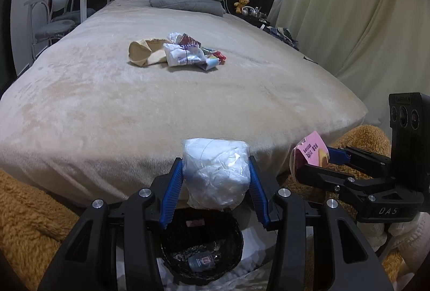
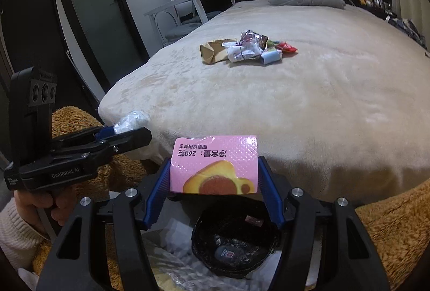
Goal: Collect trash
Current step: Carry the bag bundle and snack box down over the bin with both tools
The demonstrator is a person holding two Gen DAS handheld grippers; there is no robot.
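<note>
Trash is split between three places: a small heap of wrappers lies in the middle of the bed, a few scraps already sit in the black bin on the floor at the foot of the bed, and two pieces are in transit. The left gripper has its jaws clamped on a crumpled white plastic bag, held by its sides so the loose bulk hangs free between the blue pads, directly above the bin's mouth. The right gripper has its jaws closed on a pink snack wrapper, pinched at both edges so the flat sheet stays stretched and does not fold away; it too hangs over the bin, just beside the other tool. Both grippers tilt downward, likely so that whatever is let go falls straight into the opening rather than onto the brown fleece around it. The drop looks like the step in hand, and the heap on the bed remains to be fetched afterwards.
</note>
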